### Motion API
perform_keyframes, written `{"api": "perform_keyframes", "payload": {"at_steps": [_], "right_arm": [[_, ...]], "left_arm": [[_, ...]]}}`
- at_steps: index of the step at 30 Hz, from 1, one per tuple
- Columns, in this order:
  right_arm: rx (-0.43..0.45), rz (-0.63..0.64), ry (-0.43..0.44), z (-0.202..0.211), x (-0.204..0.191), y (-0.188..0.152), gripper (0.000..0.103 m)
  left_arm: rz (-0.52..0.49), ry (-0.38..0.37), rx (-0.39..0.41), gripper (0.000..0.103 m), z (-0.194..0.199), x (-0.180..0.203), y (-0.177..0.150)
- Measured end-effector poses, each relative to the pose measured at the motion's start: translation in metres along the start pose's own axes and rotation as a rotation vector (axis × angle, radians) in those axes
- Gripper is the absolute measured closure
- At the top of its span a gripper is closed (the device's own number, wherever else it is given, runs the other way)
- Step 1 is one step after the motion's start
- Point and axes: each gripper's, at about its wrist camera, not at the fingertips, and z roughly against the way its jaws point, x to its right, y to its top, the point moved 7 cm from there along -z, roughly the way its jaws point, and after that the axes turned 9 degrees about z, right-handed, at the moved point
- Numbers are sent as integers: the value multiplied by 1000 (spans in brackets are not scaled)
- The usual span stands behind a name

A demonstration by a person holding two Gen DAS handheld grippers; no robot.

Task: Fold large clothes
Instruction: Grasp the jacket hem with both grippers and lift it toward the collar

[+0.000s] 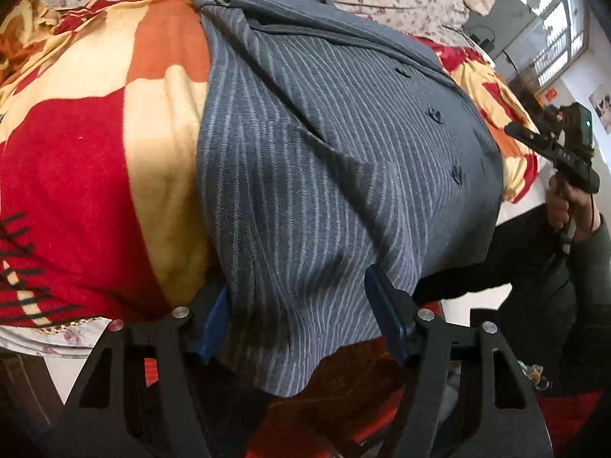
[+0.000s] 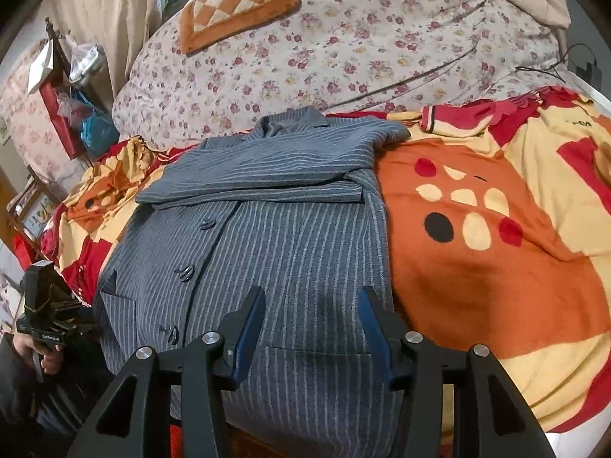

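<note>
A grey pinstriped jacket (image 1: 324,133) (image 2: 286,229) lies buttoned, front up, on the bed, with one sleeve (image 2: 259,175) folded across its chest. Its hem hangs over the near bed edge. My left gripper (image 1: 296,286) stands wide at that hem, with cloth between its blue pads (image 1: 382,305) and no visible pinch. It also shows at the far left of the right wrist view, where the left gripper (image 2: 42,316) is held by a hand. My right gripper (image 2: 312,292) hovers open over the jacket's lower front beside the pocket. In the left wrist view the right gripper (image 1: 553,149) is at the right edge.
A red, orange and yellow blanket (image 2: 496,248) (image 1: 76,191) lies under the jacket. A floral sheet (image 2: 343,38) lies beyond it, with a checked cushion (image 2: 236,4) at the back. A cable and charger (image 2: 573,65) lie at the back right. Bags and clutter (image 2: 95,129) stand left of the bed.
</note>
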Motion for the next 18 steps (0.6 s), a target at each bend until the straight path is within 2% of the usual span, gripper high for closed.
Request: {"api": "perform_keyframes", "payload": {"at_steps": [4, 6, 9, 11, 14, 18], "right_arm": [[-13, -15, 0, 3, 6, -1, 55], [-47, -17, 30, 5, 8, -6, 55], [-210, 72, 43, 1, 10, -40, 54], [-287, 97, 77, 0, 13, -68, 54], [-363, 71, 134, -3, 15, -94, 54], [-452, 131, 123, -24, 13, -105, 54]], "left_arm": [[-75, 45, -29, 41, -2, 12, -1], [-110, 67, -37, 41, -3, 16, -1], [-145, 104, -42, 41, -8, 19, -1], [-156, 126, -43, 41, -16, 19, 0], [-170, 129, -39, 40, -23, 18, 0], [-161, 94, -34, 40, -21, 16, -1]]}}
